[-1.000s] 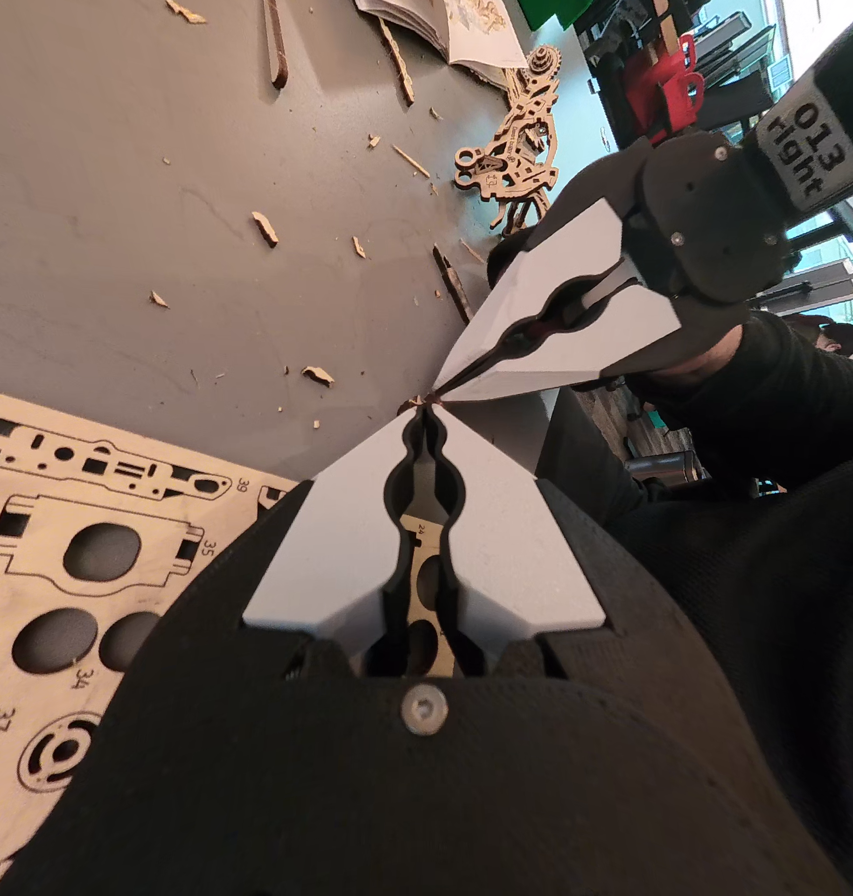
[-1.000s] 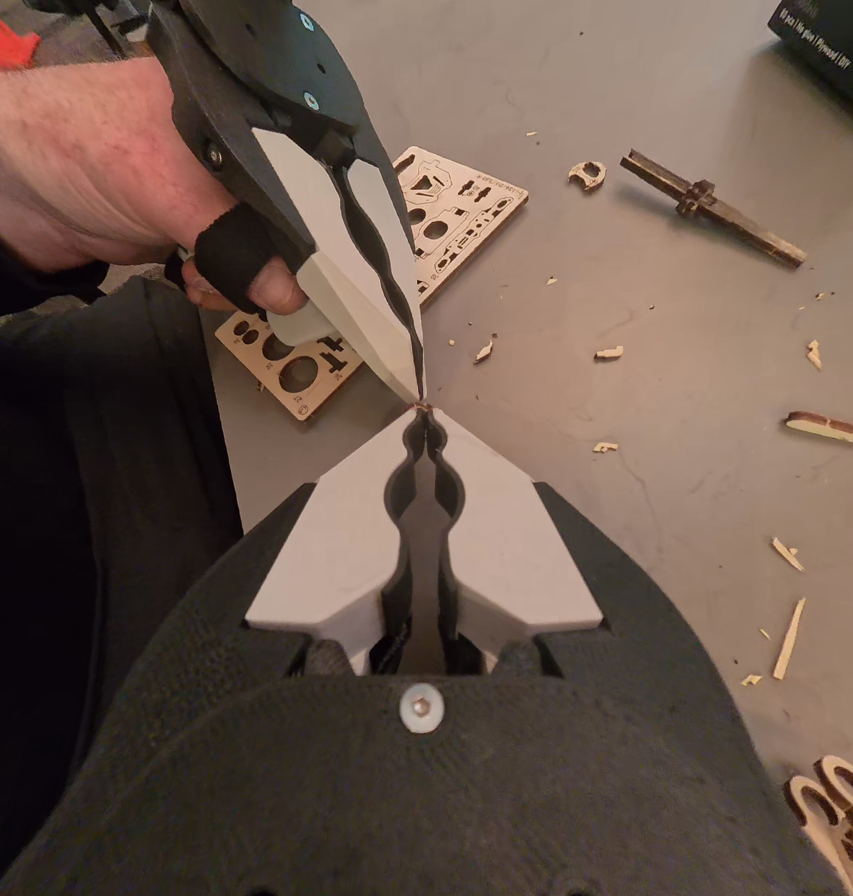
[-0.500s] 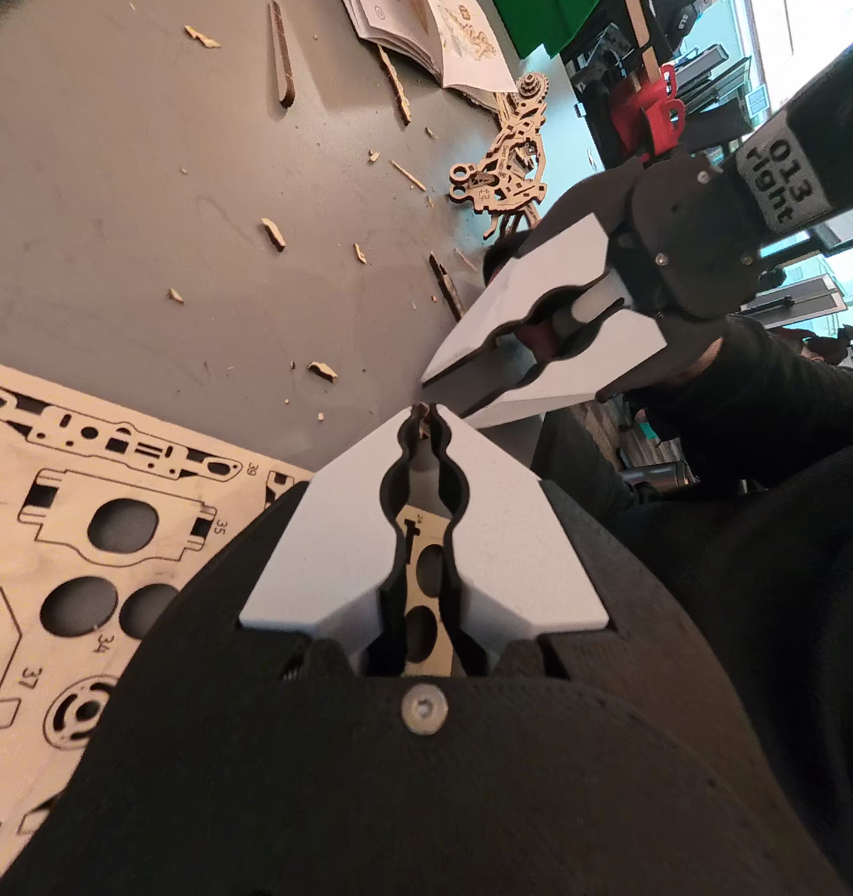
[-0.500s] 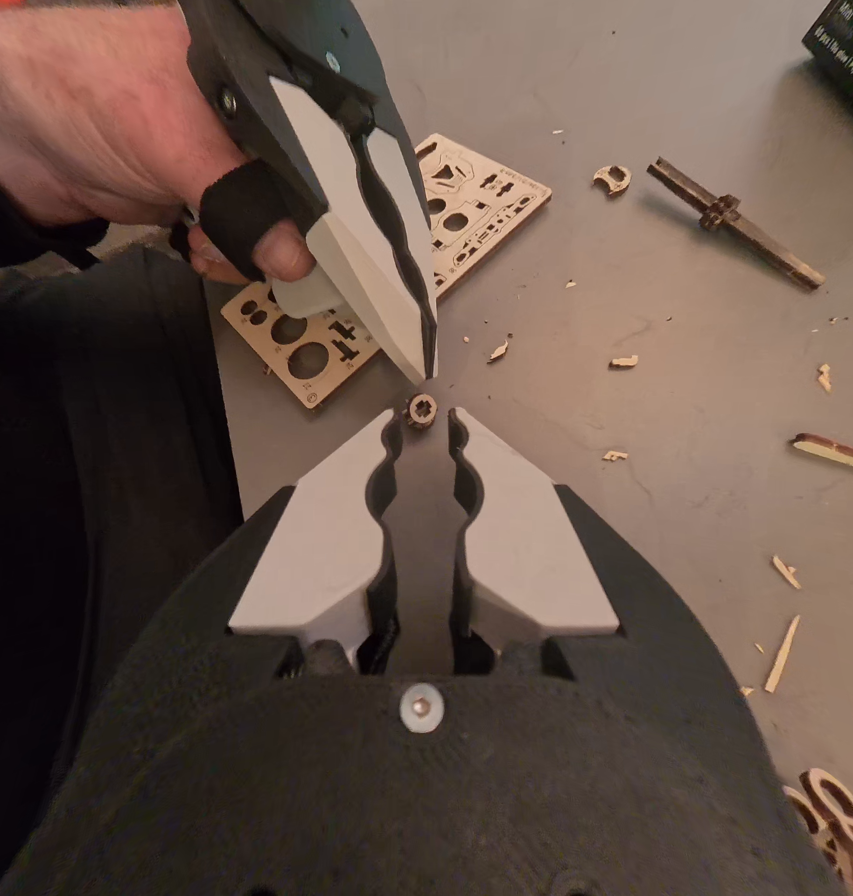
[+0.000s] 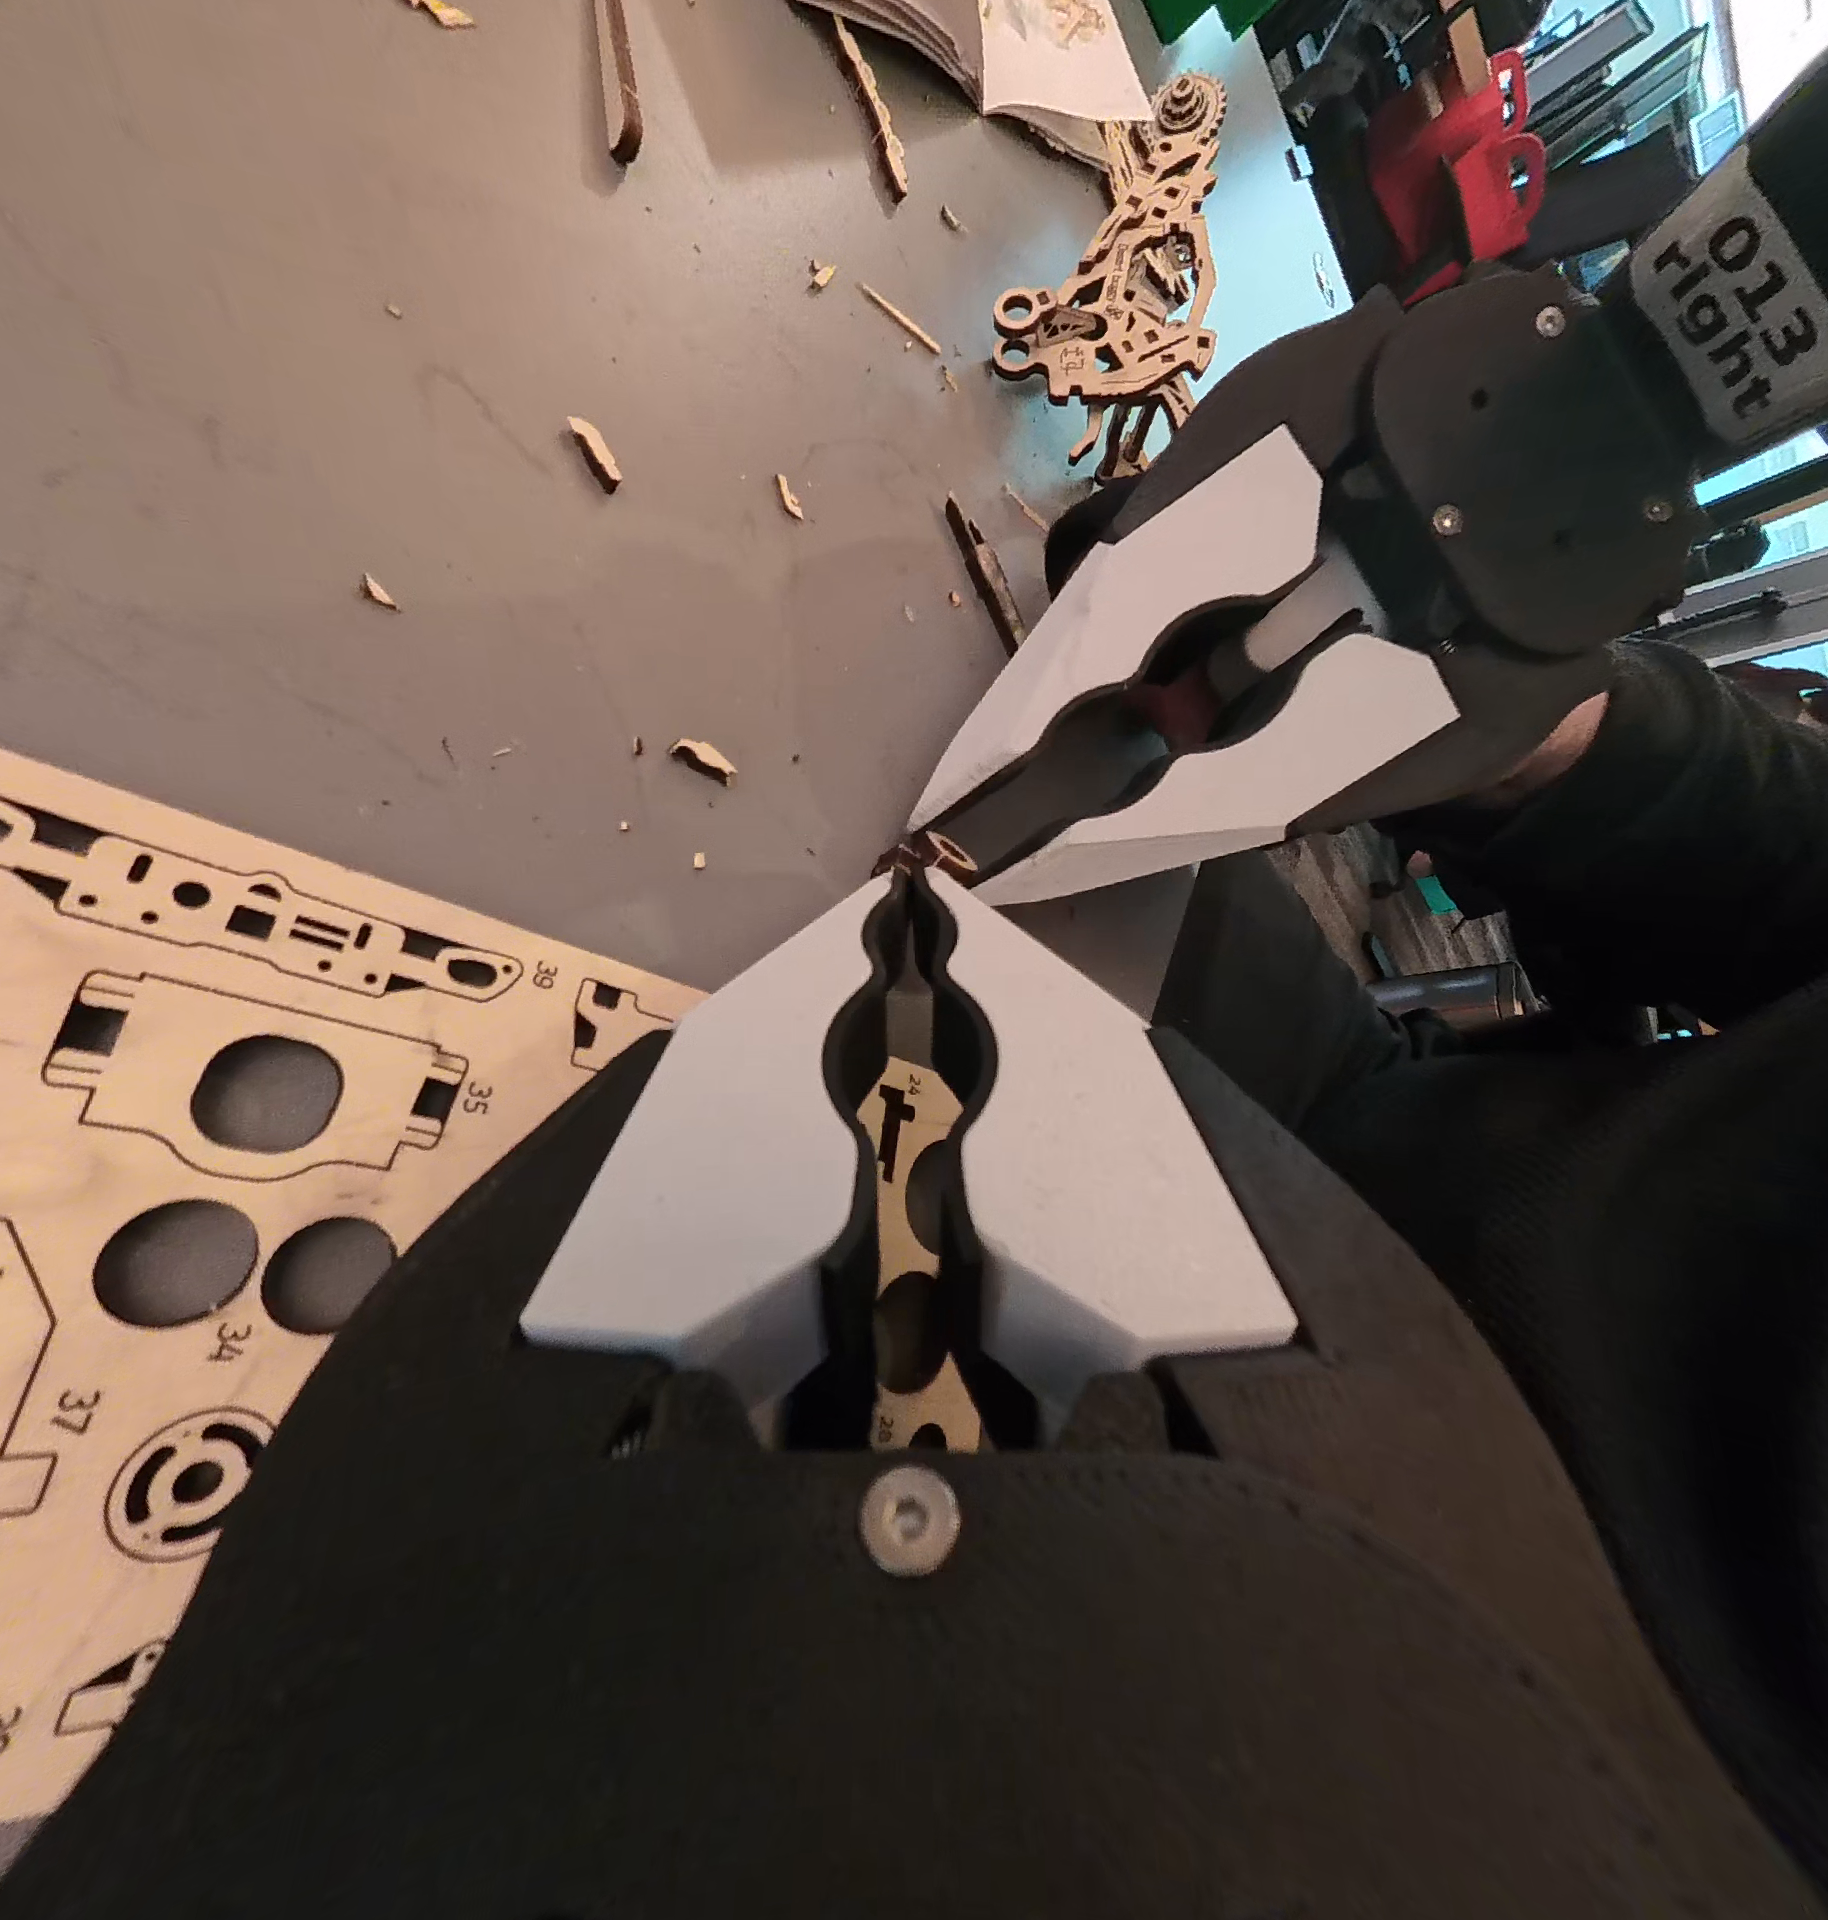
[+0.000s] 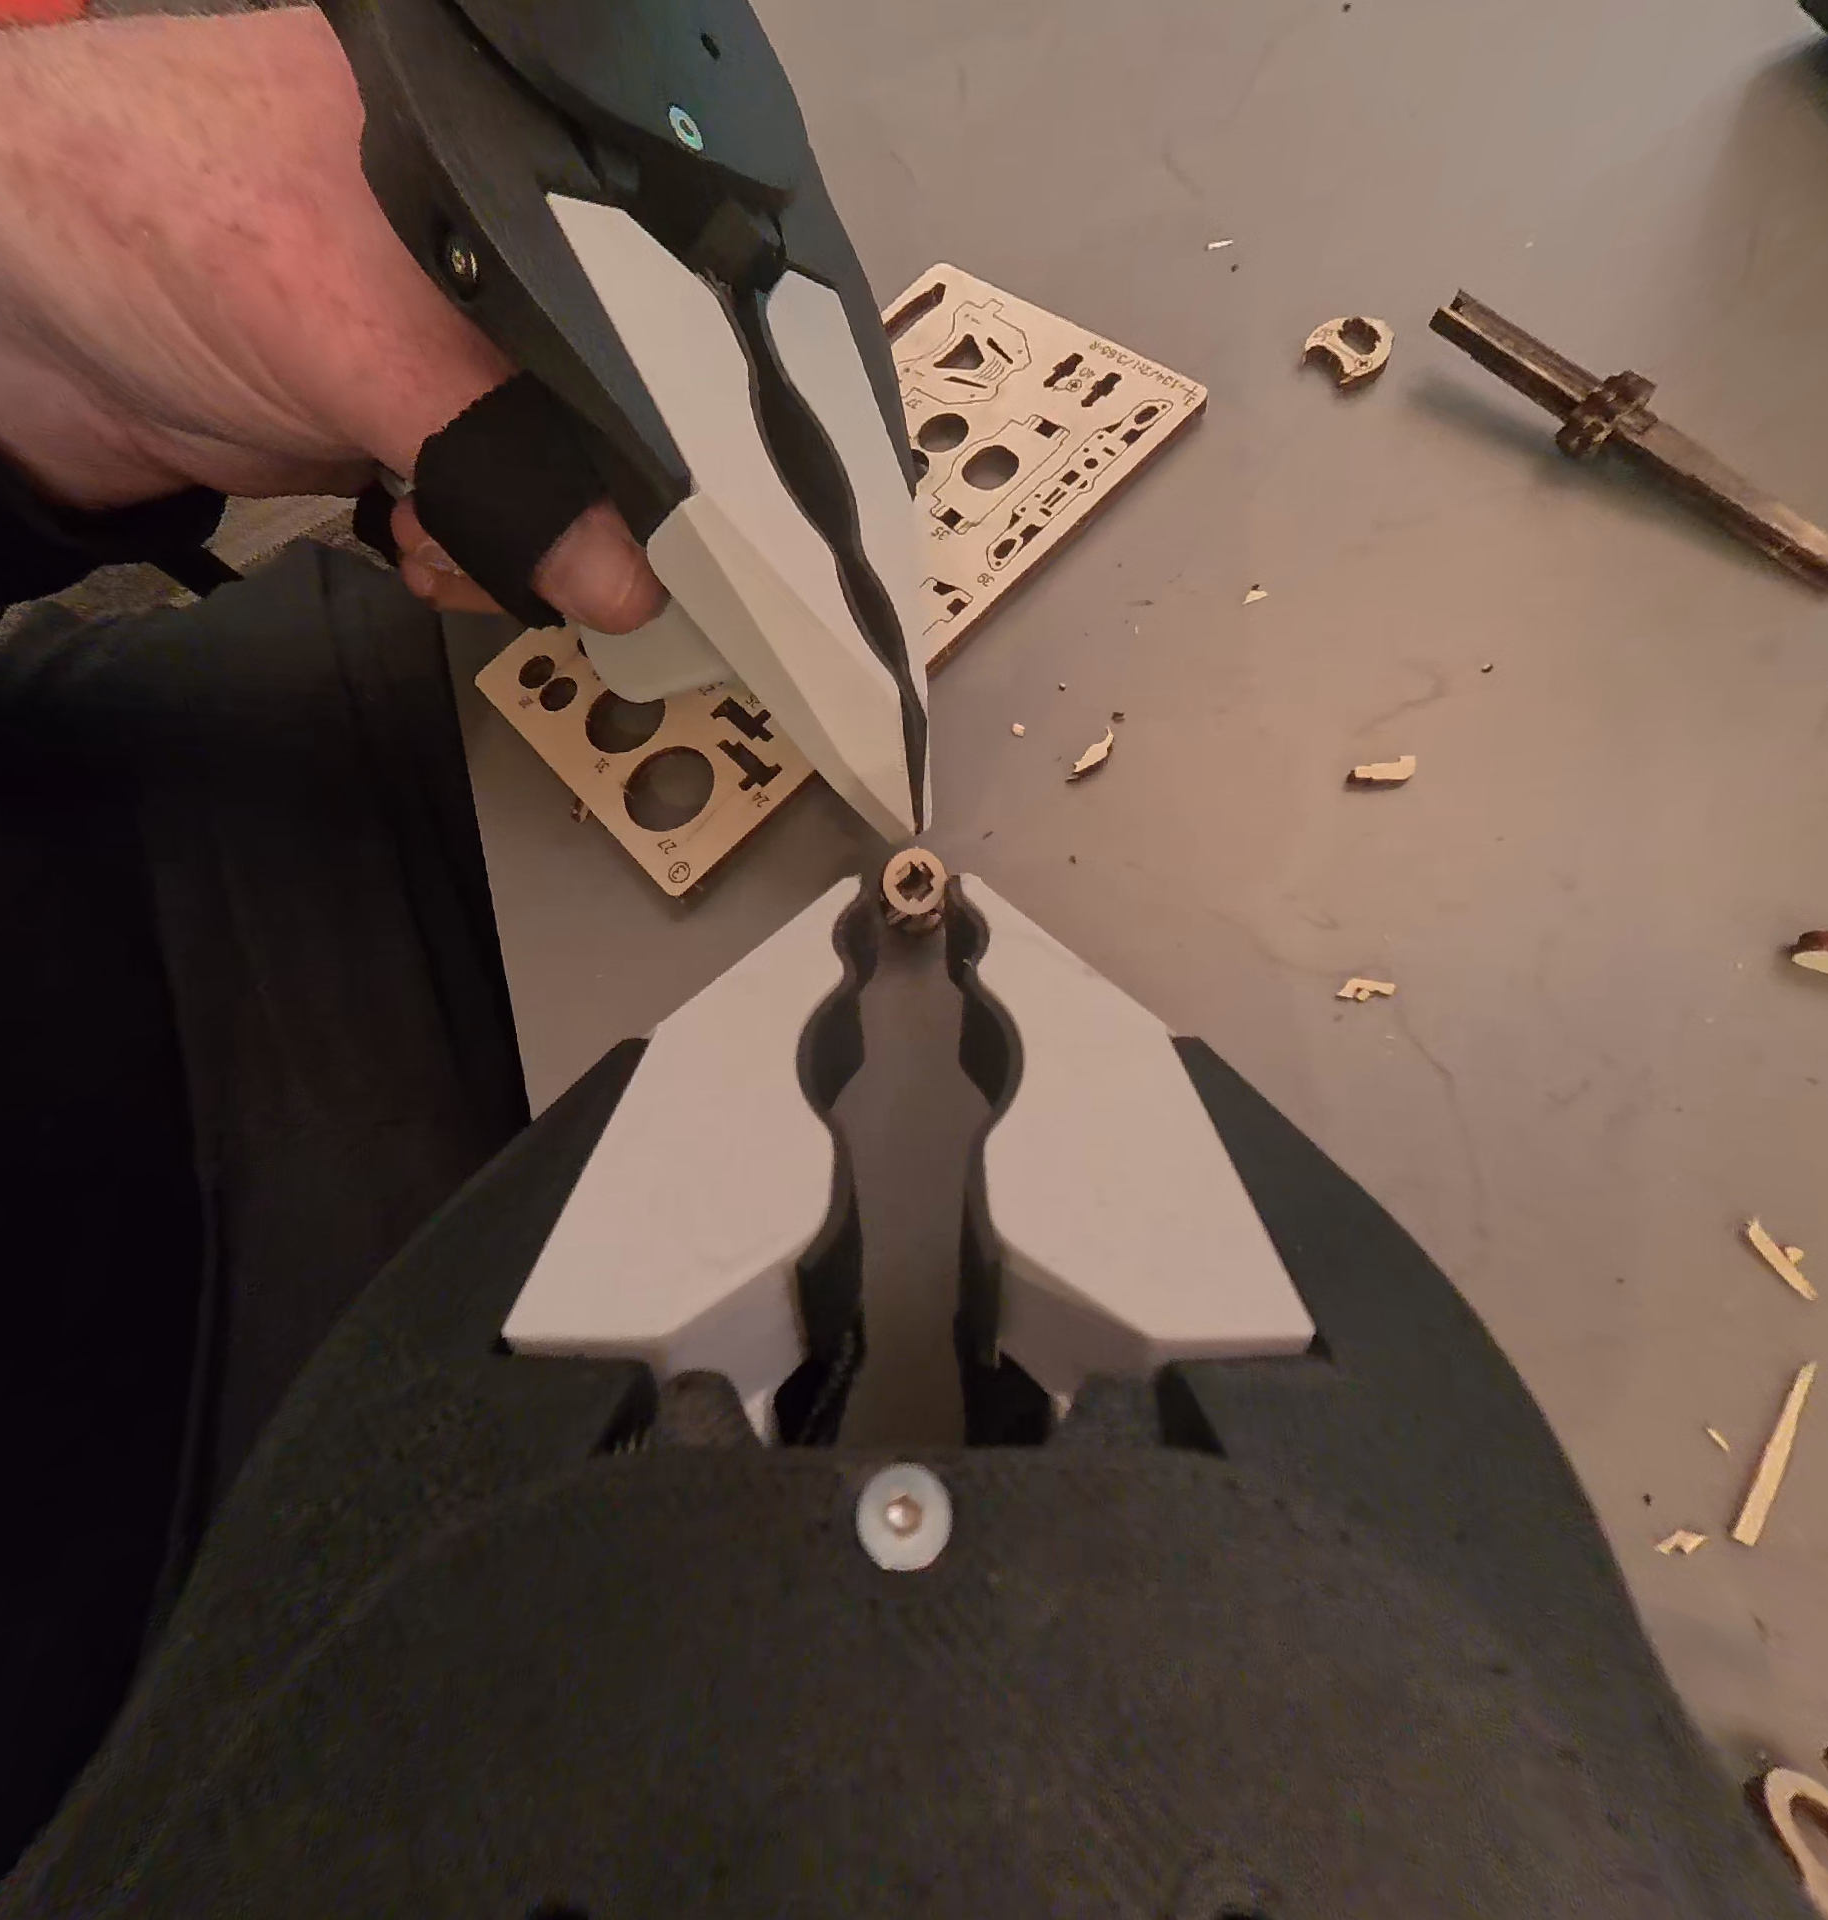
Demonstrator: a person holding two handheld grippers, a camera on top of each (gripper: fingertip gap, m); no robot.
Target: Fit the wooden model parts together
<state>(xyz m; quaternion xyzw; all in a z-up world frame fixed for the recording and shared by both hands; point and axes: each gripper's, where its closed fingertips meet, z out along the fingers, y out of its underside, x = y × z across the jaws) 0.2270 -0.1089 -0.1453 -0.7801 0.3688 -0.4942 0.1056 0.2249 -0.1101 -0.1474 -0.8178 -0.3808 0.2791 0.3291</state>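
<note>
A small round wooden ring (image 6: 908, 896) sits between the tips of my right gripper (image 6: 912, 902), whose fingers are closed in on it just above the grey table (image 6: 1305, 935). My left gripper (image 5: 905, 883) is shut, and a tiny dark wooden bit (image 5: 894, 857) shows at its tips. The two grippers meet tip to tip, with the left one (image 6: 915, 821) pointing down onto the ring. In the left wrist view the ring (image 5: 951, 854) shows between the right gripper's fingers (image 5: 993, 831). I cannot tell whether the dark bit sits in the ring.
A plywood sheet with cut-out parts (image 5: 214, 1091) lies under the left gripper and shows again in the right wrist view (image 6: 1045, 436). A part-built wooden model (image 5: 1128, 301), a booklet (image 5: 993, 62), a dark wooden stick (image 6: 1637, 457) and several scraps lie around. The table edge runs beside the person's dark clothing.
A second ago both grippers were shut tip to tip. The right gripper then opened, showing the ring hanging at the left gripper's tips, and has now closed around the ring.
</note>
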